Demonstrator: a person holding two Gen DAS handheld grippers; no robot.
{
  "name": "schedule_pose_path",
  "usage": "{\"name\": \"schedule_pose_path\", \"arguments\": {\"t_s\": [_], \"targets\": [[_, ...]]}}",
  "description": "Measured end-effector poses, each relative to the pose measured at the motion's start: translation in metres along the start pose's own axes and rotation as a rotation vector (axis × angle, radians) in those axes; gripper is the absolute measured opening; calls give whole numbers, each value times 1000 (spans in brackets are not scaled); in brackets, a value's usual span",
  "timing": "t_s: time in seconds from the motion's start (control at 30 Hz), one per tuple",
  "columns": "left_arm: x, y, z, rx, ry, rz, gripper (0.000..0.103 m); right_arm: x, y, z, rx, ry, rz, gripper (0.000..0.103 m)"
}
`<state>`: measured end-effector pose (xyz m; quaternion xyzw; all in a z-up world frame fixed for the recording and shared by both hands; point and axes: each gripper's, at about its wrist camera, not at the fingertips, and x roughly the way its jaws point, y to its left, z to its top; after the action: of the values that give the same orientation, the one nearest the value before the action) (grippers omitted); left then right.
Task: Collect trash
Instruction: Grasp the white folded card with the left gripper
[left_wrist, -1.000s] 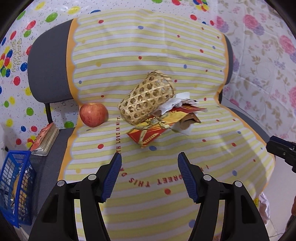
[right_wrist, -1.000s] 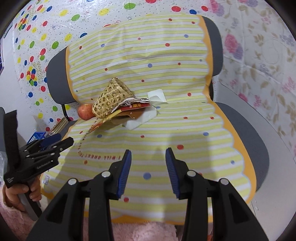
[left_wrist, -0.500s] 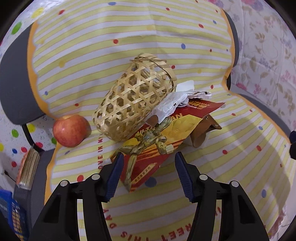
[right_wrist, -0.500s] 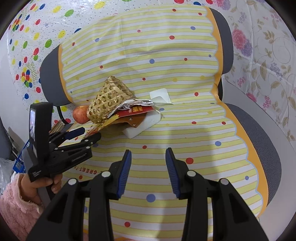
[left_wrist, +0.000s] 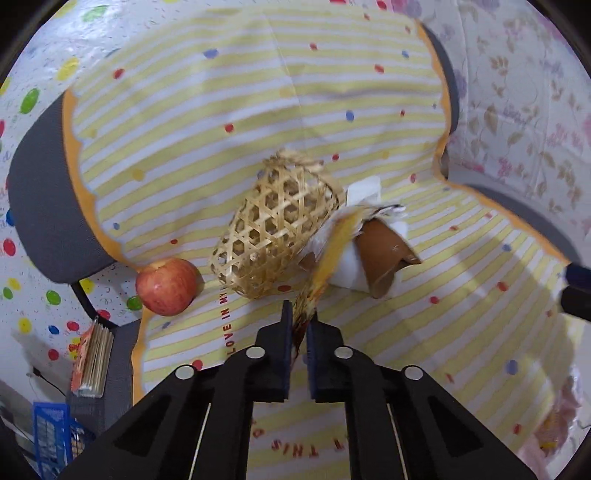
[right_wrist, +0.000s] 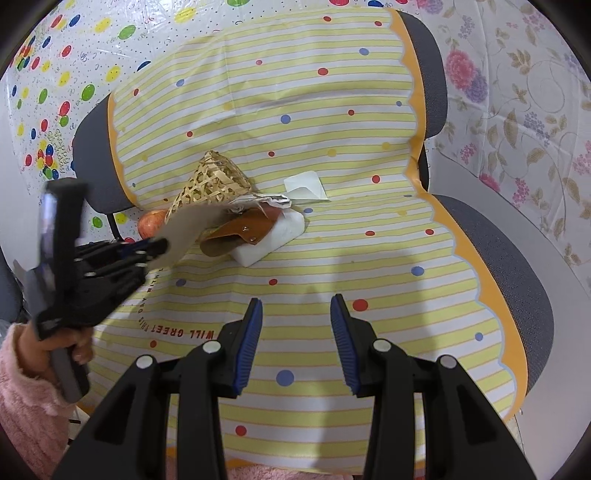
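Note:
My left gripper (left_wrist: 300, 325) is shut on the near edge of a red-and-yellow wrapper (left_wrist: 330, 254) and lifts it on edge off the striped cloth. In the right wrist view the wrapper (right_wrist: 195, 225) shows its pale back, held by the left gripper (right_wrist: 160, 245). Behind it lie a woven bamboo basket (left_wrist: 275, 229) on its side, a brown leather piece (left_wrist: 382, 247) on a white block (right_wrist: 273, 236), crumpled white paper (right_wrist: 264, 199) and a folded white card (right_wrist: 306, 186). My right gripper (right_wrist: 295, 332) is open and empty over the cloth's front.
A red apple (left_wrist: 166, 286) sits left of the basket at the cloth's edge. The striped cloth (right_wrist: 388, 266) covers a grey chair (right_wrist: 517, 266). A stack of booklets (left_wrist: 92, 360) and a blue crate (left_wrist: 51, 439) stand low left. Patterned sheets hang behind.
My left gripper moved in, closed on the wrapper's near edge and tipped it up off the pile. The right gripper came slightly closer and stayed open.

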<state>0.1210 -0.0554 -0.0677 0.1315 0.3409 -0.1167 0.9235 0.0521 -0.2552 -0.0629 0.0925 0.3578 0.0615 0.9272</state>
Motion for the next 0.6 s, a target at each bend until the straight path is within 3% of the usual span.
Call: {"name": "schedule_pose_path", "arguments": {"t_s": [0.13, 0.23, 0.3, 0.4, 0.53, 0.6], "targets": [[-38, 25, -7, -145, -45, -48, 1, -2, 3, 0, -5, -4, 12, 38], [-54, 40, -10, -220, -89, -23, 1, 2, 7, 3, -7, -16, 26, 38], [-57, 42, -10, -223, -110, 15, 1, 8, 10, 7, -16, -13, 38, 42], [-49, 48, -12, -242, -95, 13, 1, 22, 17, 16, -37, -12, 38, 50], [-39, 57, -14, -258, -80, 16, 1, 43, 23, 32, -59, -13, 41, 50], [-35, 61, -14, -261, -75, 17, 1, 58, 24, 42, -65, -12, 43, 57]]}}
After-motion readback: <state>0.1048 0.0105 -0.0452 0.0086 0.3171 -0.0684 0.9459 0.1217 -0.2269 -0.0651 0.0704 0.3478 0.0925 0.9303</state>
